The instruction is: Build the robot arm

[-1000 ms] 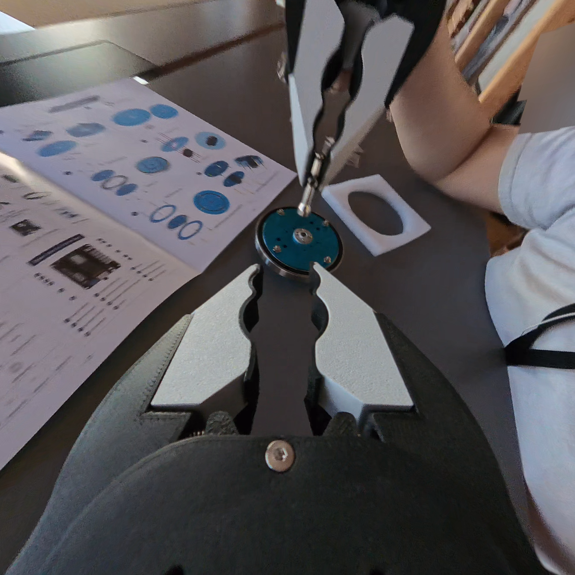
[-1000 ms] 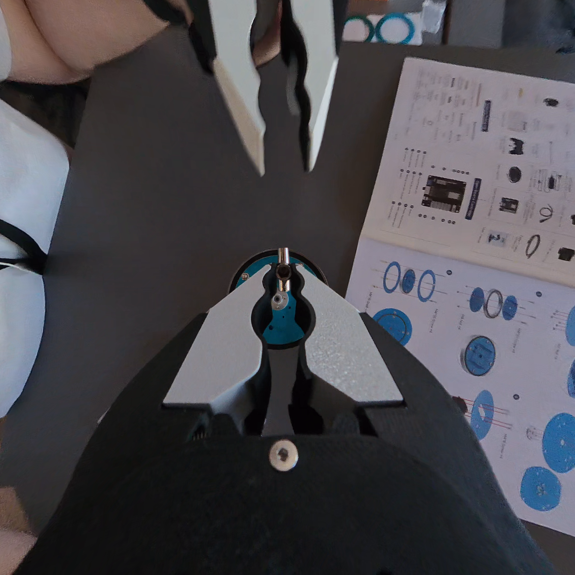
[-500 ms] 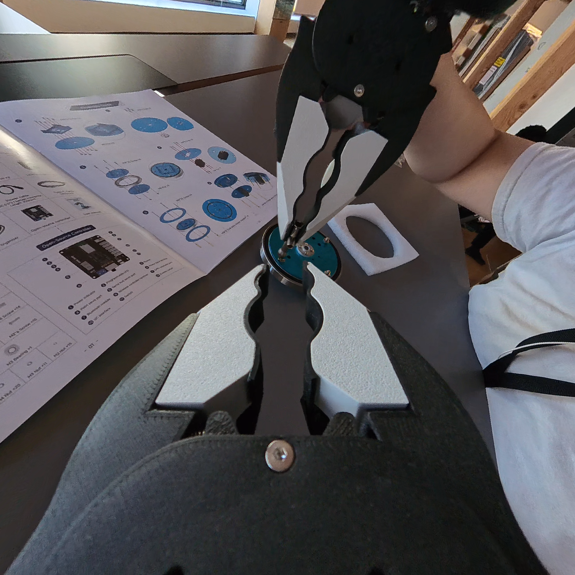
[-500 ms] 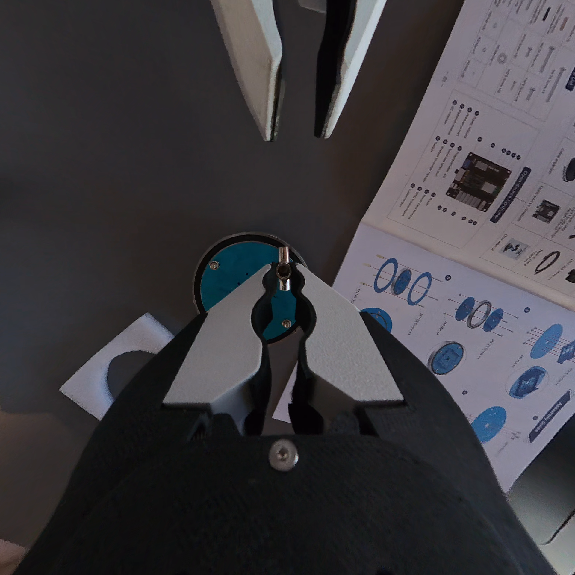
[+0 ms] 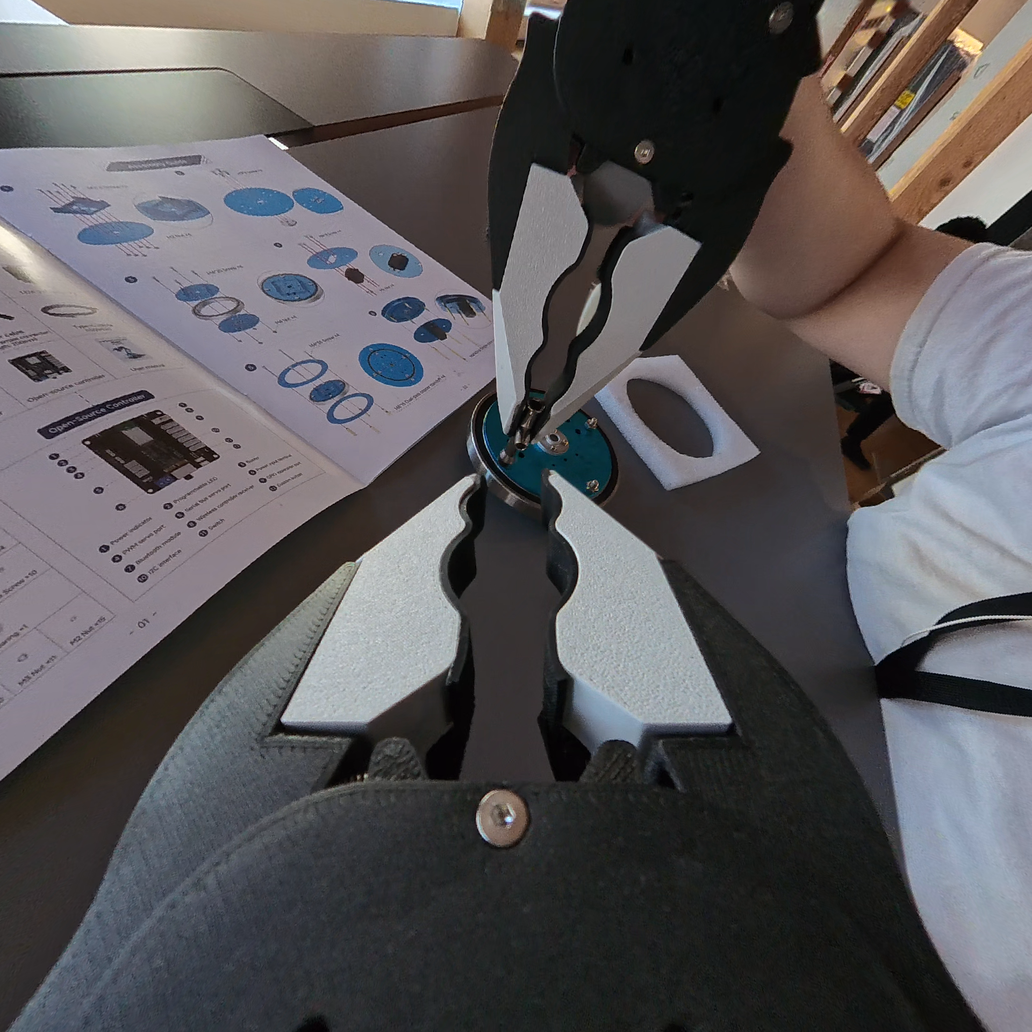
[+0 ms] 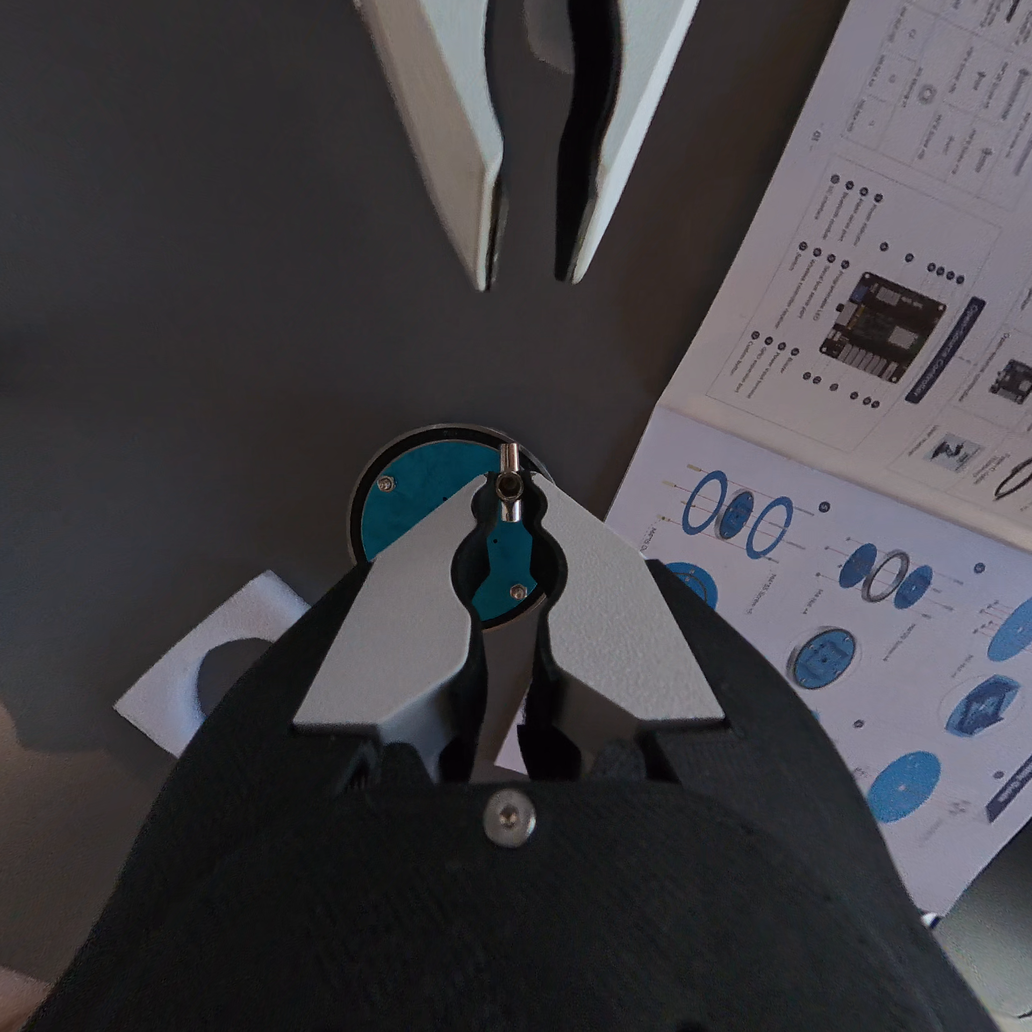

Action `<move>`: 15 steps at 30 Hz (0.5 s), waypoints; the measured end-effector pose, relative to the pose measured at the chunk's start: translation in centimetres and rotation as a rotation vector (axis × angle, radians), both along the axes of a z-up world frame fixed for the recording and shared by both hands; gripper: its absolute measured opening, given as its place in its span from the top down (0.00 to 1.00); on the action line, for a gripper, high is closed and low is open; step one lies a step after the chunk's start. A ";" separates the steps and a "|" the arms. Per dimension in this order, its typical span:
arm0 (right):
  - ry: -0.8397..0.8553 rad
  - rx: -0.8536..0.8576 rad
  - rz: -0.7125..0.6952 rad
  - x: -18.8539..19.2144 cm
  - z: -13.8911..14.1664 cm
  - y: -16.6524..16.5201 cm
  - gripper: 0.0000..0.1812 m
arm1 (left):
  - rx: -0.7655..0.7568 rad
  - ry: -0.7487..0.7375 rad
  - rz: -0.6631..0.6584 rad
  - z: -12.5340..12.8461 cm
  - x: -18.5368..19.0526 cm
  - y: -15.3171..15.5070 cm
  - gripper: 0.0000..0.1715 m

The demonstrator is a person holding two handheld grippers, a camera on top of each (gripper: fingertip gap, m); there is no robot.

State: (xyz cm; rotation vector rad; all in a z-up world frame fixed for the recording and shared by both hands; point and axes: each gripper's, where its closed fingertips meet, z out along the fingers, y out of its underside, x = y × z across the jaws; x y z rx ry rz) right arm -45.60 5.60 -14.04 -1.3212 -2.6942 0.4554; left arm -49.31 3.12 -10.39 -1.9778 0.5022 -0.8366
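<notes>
A round blue disc in a metal ring (image 5: 558,455) lies flat on the dark table, with small screws in its face. My right gripper (image 5: 525,427) comes down on it from above and is shut on a small silver T-shaped tool (image 5: 519,438). The tool's tip rests on the disc's left part. In the right wrist view the tool (image 6: 509,491) sits between the tips of the right gripper (image 6: 511,477), over the disc (image 6: 413,502). My left gripper (image 5: 514,479) is open and empty, its tips just short of the disc's near rim. It also shows in the right wrist view (image 6: 525,282).
An open instruction booklet (image 5: 223,335) lies left of the disc, and shows in the right wrist view (image 6: 837,502). A white foam square with a round hole (image 5: 675,424) lies to the right of the disc. A person's arm and white shirt (image 5: 949,502) fill the right side. Tip to tip, the grippers are about 6 cm apart.
My right gripper has swung with the tool from the disc's far edge to its left part and tilted more upright. My left gripper stayed just before the disc.
</notes>
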 end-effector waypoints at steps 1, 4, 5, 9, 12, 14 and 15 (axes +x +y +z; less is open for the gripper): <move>-0.002 -0.002 -0.040 0.0 0.0 0.0 0.96 | -0.002 0.015 0.001 -0.3 0.2 0.1 0.89; 0.004 0.005 -0.189 -0.1 0.0 0.2 0.96 | -0.018 0.083 -0.005 -1.7 0.8 0.4 0.88; 0.010 0.007 -0.243 0.0 0.0 0.2 0.96 | -0.020 0.102 -0.008 -2.1 1.0 0.4 0.88; 0.048 0.016 -0.419 0.1 0.0 0.3 0.96 | 0.012 0.167 0.005 -3.0 1.8 1.1 0.88; 0.065 0.022 -0.502 0.1 0.0 0.3 0.96 | 0.040 0.208 0.001 -3.7 2.9 1.6 0.88; 0.065 0.026 -0.531 0.1 0.0 0.3 0.96 | 0.084 0.235 0.030 -3.9 3.7 2.2 0.85; 0.064 0.029 -0.540 0.1 0.0 0.3 0.96 | 0.114 0.250 0.055 -3.8 3.9 2.6 0.84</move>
